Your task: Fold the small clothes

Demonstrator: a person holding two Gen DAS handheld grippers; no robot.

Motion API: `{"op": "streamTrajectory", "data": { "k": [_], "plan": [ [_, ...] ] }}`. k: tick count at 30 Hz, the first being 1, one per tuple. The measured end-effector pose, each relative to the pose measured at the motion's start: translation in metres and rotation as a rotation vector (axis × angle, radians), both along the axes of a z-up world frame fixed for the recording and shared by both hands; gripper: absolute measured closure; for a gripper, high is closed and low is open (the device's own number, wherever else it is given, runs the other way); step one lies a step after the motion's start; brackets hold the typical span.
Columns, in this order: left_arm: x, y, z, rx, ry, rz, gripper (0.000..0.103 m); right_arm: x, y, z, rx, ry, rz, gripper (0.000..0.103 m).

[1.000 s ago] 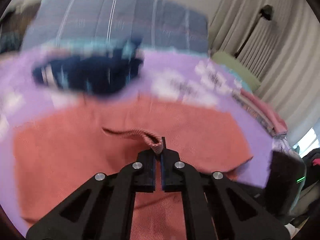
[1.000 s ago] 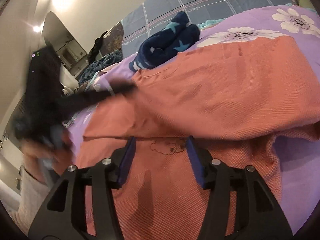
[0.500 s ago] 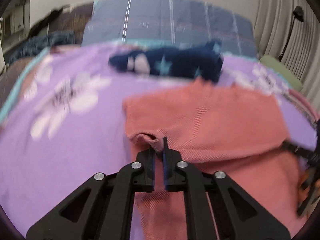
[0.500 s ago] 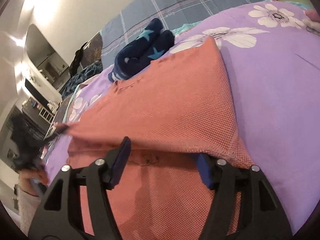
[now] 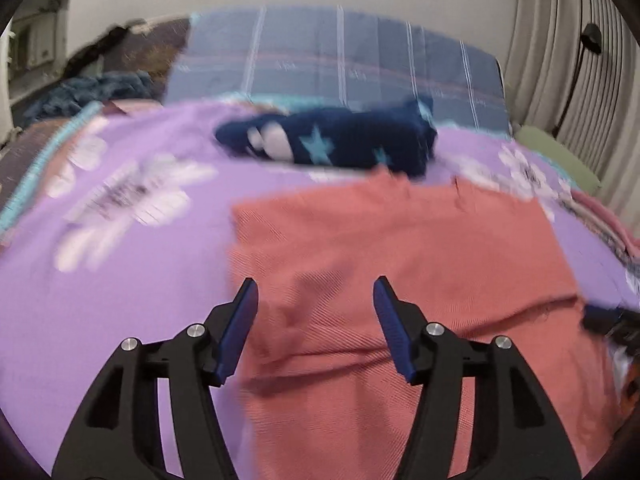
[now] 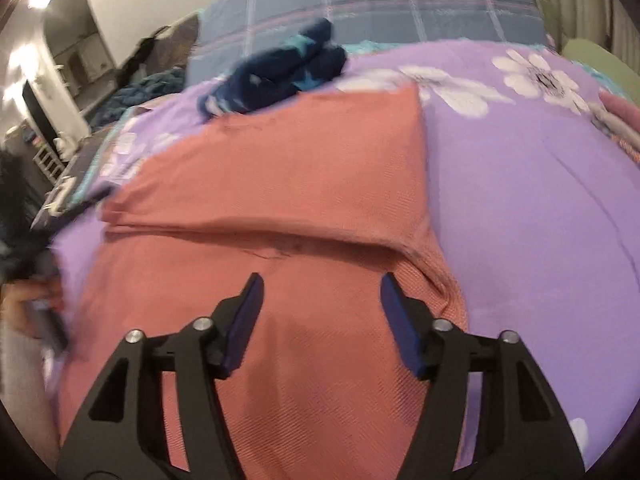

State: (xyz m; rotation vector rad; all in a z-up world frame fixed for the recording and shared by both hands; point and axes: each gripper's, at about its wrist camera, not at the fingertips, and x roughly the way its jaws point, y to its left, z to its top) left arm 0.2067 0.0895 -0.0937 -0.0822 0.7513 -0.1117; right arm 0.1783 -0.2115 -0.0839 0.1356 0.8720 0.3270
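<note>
A salmon-pink knitted garment (image 5: 400, 264) lies on the purple flowered bedspread (image 5: 120, 288) with its far part folded over toward me. My left gripper (image 5: 314, 300) hovers over the garment's left edge; its jaws are opening and nothing sits between them. In the right wrist view the same garment (image 6: 280, 184) shows its fold line across the middle. My right gripper (image 6: 320, 296) hangs just above the lower layer, its jaws closing, apart from the cloth with nothing gripped. The left gripper's body and a hand (image 6: 28, 304) appear at that view's left edge.
A dark blue star-patterned garment (image 5: 332, 144) lies bunched beyond the pink one, before a blue plaid pillow (image 5: 340, 68). A green cushion (image 5: 556, 156) and curtains stand at the right. Dark blankets (image 6: 136, 92) and shelves are at the far left.
My left gripper carried the pinched edge of the pink garment across, laid it down as a fold, then let go and opened. My right gripper stayed open and rose slightly.
</note>
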Motion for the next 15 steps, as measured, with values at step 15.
{"op": "streamTrajectory", "data": {
  "k": [15],
  "plan": [
    [-0.027,-0.01,0.011,0.195,-0.039,0.067,0.021,0.006,-0.009,-0.019,-0.398,-0.125,0.006,0.055]
  ]
}}
